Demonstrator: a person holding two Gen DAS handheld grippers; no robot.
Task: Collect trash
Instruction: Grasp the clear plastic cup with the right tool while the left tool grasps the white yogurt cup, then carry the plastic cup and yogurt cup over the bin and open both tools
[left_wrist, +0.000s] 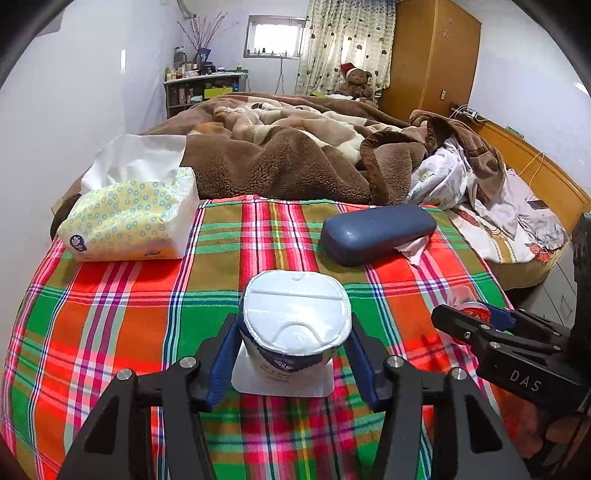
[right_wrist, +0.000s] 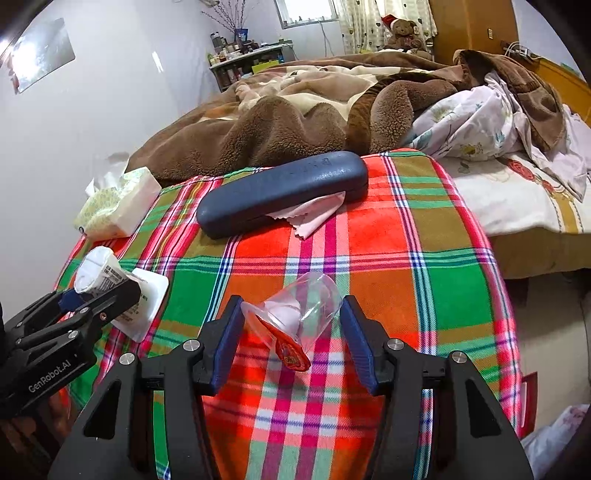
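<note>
Between the blue pads of our left gripper (left_wrist: 293, 354) sits an upside-down yogurt cup (left_wrist: 295, 325), white base up, its peeled lid flat on the cloth under it. The pads look pressed on the cup's sides, so we'd call that one clamped on it. Our right gripper (right_wrist: 291, 332) is spread wide around a clear plastic cup (right_wrist: 295, 314) lying on its side, its red lid (right_wrist: 291, 354) hanging off the rim toward us; both pads are apart from it, so nothing's held there yet. Both pieces of trash are on the near part of the plaid cloth (right_wrist: 424, 258). Further back on the plaid there's a dark blue glasses case (right_wrist: 284, 192) with a pink cleaning cloth (right_wrist: 310, 216) sticking out, and a tissue pack (left_wrist: 129, 218) off to the left. Behind all that, a brown fleece blanket (left_wrist: 280, 158) is heaped on the bed.
</note>
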